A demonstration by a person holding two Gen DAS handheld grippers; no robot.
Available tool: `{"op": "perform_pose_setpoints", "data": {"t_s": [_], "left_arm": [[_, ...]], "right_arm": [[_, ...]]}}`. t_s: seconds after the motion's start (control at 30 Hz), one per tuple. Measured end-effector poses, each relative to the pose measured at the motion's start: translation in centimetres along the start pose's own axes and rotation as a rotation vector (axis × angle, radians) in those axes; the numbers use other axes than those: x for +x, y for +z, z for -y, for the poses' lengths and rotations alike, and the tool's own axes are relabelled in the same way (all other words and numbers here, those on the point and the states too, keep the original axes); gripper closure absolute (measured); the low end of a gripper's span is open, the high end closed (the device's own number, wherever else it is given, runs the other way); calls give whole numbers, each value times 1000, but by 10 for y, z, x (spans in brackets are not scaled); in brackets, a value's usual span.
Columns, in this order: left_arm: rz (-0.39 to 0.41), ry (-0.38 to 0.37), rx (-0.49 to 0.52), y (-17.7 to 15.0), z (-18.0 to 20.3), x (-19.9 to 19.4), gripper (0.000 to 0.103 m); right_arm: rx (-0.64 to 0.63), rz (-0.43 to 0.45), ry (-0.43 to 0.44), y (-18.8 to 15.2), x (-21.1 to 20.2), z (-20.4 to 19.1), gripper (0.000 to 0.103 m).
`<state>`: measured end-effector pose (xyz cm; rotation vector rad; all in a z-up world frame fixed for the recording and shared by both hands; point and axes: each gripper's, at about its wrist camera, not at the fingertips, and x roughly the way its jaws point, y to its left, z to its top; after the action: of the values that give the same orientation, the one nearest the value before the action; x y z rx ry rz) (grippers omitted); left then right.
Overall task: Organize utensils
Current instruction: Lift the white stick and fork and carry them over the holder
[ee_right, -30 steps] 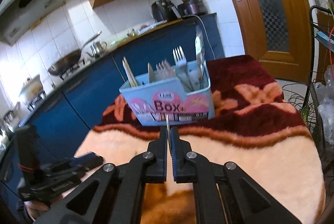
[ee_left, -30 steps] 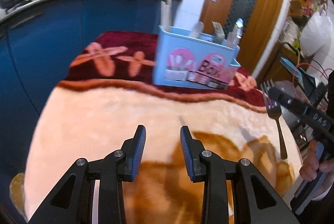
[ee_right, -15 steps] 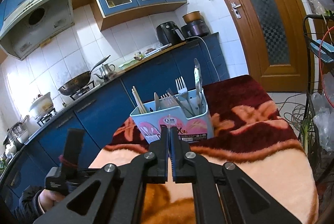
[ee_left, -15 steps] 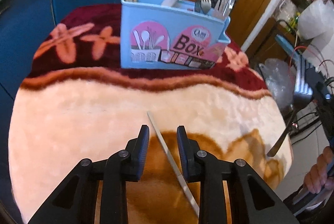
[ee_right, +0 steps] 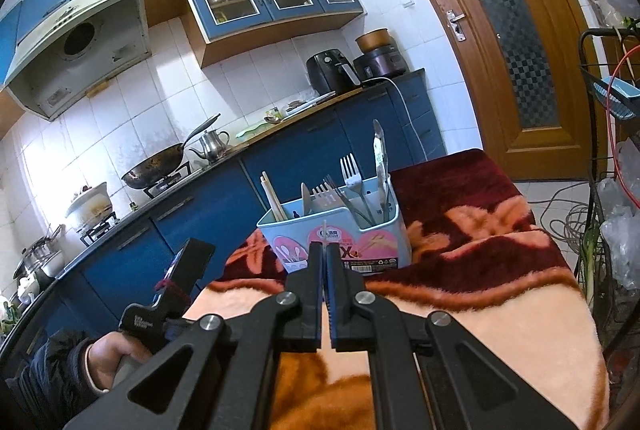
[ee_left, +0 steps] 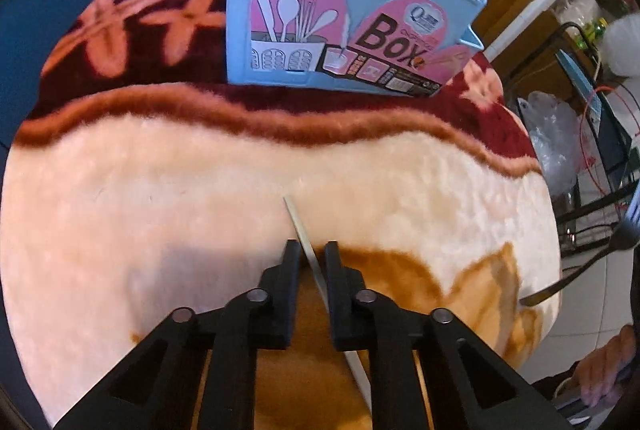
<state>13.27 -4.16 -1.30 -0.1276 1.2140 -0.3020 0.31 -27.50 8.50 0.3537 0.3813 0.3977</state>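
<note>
Risk, chopstick: the chopstick (ee_left: 299, 230) lies slantwise across the gap of the left gripper (ee_left: 311, 257), not parallel to the fingers (ee_left: 291, 262); if they close on it at this angle it may roll, pivot, or slip out over the blanket (ee_left: 160, 189).
Risk, pile: the blanket is deep and soft; the thin stick sits low in it, so the tips may snag cloth or close above the stick.
Risk, fork: the fork (ee_left: 592, 266) hangs by a short pinch in the right gripper (ee_right: 324, 270), most of its length outside; a bump or quick swing could twist it loose.
Risk, box: the box (ee_left: 344, 17) is already crowded with forks, chopsticks and a spoon; a tilted insertion could catch on these or tip it.
Chopstick, position: on the cream part of the blanket, its far tip just beyond the left fingertips, its near end running back under the right-hand finger; well short of the box.
Left fingers: parted narrowly, straddling the chopstick; whether either pad touches it, probably not, though the view does not settle this.
Right fingers: pressed nearly together on the fork, only a thin sliver of which shows between them in the right wrist view.
Box, position: upright on the dark red band at the far side, apart from both grippers.
</note>
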Motion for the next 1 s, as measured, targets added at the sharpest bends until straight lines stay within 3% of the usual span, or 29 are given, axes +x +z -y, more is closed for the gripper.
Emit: {"op": "perform_pose_setpoints", "data": {"t_s": [0.17, 0.37, 0.67, 1.0], "left_arm": [[9, -75, -63, -2, -9, -5, 95], [151, -128, -54, -7, 0, -36, 99], [457, -119, 22, 2, 14, -102, 99], [699, -36, 0, 38, 6, -149, 99]], "right_arm": [[3, 16, -12, 2, -4, 1, 99], [-2, 32, -24, 5, -6, 0, 99], [1, 82, -14, 17, -11, -5, 99], [34, 82, 19, 21, -1, -3, 99]]}}
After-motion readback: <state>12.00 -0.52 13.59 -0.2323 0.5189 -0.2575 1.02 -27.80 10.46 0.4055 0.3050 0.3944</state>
